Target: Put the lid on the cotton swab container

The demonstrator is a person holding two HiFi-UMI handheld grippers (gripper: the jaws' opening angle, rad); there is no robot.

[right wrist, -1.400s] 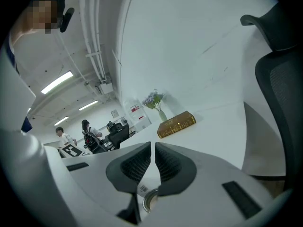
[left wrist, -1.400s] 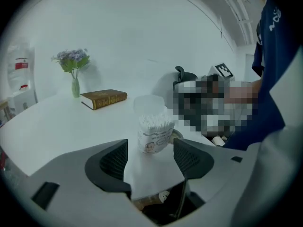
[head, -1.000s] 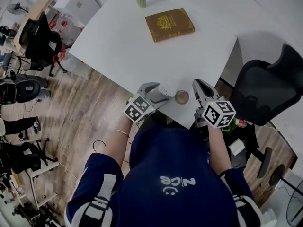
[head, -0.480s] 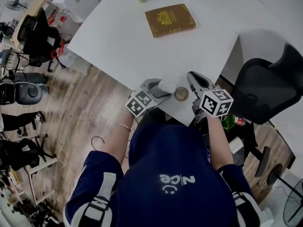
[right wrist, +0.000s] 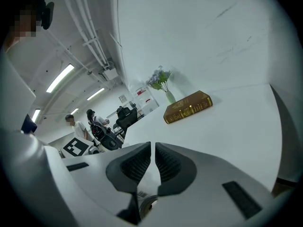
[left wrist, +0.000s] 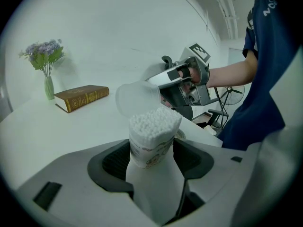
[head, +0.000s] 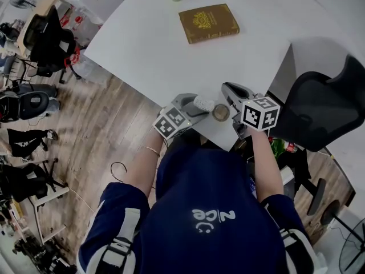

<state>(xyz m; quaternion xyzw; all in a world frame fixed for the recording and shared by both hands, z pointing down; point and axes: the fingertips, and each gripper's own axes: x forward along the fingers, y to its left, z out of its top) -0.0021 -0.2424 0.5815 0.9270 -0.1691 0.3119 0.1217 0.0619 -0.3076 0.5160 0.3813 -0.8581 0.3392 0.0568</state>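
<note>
The cotton swab container (left wrist: 152,138) is a white tub packed with swabs, its top uncovered. It stands between the pads of my left gripper (left wrist: 151,155), which has just been closing a little and grips it. In the head view the container (head: 203,103) is tilted above the table's near corner. A clear round lid (left wrist: 137,98) hangs just behind and left of the swab tops, pinched in my right gripper (left wrist: 182,82). In its own view the right gripper (right wrist: 152,150) has its jaws almost together on the lid's thin edge.
A small round brownish object (head: 220,113) lies on the white table (head: 171,50) between the grippers. A brown book (head: 209,23) and a vase of flowers (left wrist: 46,70) sit farther back. A black office chair (head: 325,104) stands right of the table.
The right gripper has moved left and forward, closer to the container. The left gripper and the container have stayed nearly still.
</note>
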